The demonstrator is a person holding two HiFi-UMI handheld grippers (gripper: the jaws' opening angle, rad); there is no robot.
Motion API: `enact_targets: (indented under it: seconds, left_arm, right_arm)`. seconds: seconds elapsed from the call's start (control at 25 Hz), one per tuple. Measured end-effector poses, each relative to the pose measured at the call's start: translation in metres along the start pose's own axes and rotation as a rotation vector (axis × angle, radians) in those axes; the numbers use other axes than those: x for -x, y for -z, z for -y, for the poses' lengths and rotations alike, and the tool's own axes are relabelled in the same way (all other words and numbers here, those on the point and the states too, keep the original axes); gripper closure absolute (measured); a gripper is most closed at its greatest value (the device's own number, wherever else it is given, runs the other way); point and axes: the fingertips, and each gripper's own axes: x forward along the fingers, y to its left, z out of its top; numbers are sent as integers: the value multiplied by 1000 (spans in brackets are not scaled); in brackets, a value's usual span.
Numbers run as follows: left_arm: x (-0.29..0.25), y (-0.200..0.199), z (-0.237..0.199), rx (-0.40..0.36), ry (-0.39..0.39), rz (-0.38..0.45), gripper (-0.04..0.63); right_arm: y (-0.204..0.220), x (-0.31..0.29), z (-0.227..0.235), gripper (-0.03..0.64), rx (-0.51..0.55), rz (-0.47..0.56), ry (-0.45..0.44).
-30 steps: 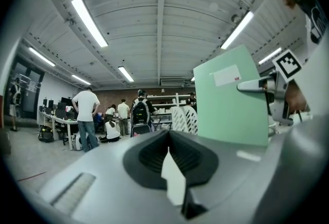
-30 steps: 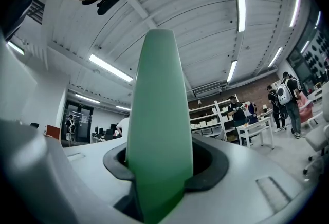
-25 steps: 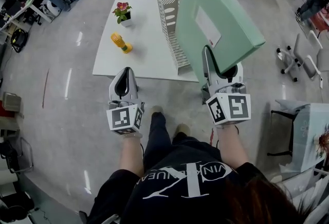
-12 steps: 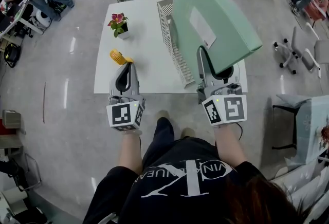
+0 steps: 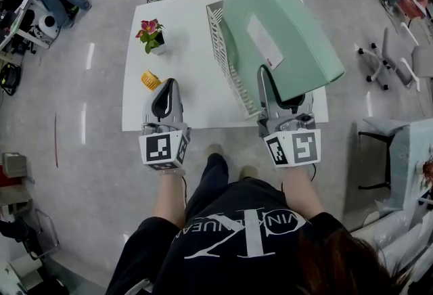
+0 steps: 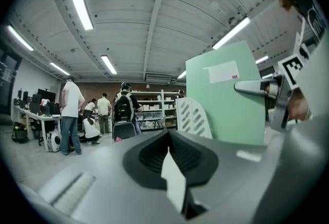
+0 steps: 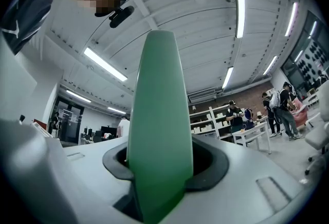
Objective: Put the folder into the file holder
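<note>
- The white surface (image 5: 193, 94) lies ahead of me, and everything for the job stands on it or hangs over it.
- The green folder (image 5: 287, 36) is upright in the air over the right part of the surface, just beside the file holder and not yet in it — I judge this to be the carrying step.
- The white file holder (image 5: 233, 74) stands upright on the surface with its slotted side toward the folder; I can't see its open mouth clearly from here.
- My right tongs (image 5: 267, 84) are clamped on the folder's lower edge, the green board filling the gap between the jaws.
- My left tongs (image 5: 166, 87) have their jaws together with nothing between them, over the near edge of the surface.
- Next, I reckon — line the folder's edge up with the holder's opening, then lower it in before letting go.
</note>
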Motion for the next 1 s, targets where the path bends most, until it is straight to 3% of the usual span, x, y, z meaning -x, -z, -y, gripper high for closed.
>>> enact_targets:
  seconds: [1.0]
  left_arm:
    - [4,11,0,9,-4,-24,595]
  right_arm:
    - [67,-4,-13,399,41,-226,-27]
